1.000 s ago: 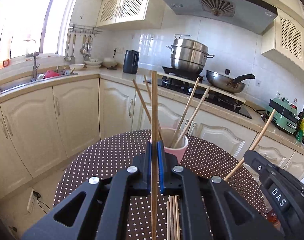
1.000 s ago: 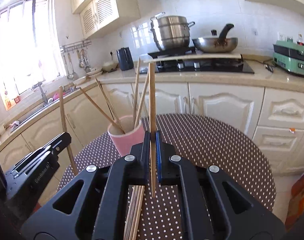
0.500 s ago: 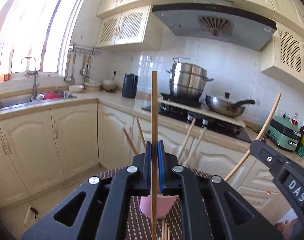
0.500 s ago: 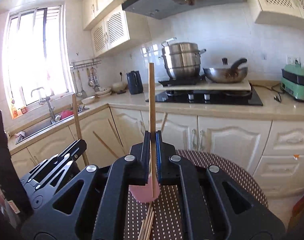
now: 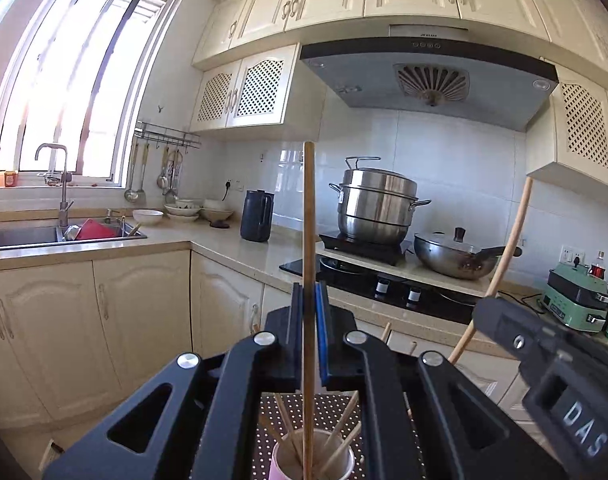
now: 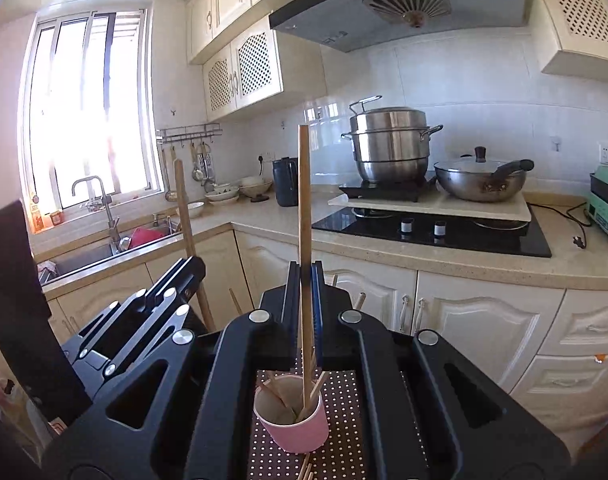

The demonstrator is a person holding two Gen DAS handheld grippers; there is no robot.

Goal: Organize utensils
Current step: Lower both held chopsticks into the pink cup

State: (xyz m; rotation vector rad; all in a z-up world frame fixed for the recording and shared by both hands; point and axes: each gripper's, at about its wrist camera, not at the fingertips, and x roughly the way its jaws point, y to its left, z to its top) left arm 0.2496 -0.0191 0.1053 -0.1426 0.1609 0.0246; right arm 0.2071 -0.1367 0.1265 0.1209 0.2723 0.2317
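Right wrist view: we hold one chopstick upright in each gripper, above the pink cup (image 6: 291,420).

The right gripper (image 6: 306,280) is clenched on a thin wooden chopstick (image 6: 304,200), as the left gripper (image 5: 308,304) is on its chopstick (image 5: 308,220); both long axes stand vertical. The cup, smooth and round with some sticks leaning inside, lies below both, on the dotted counter (image 6: 344,420).
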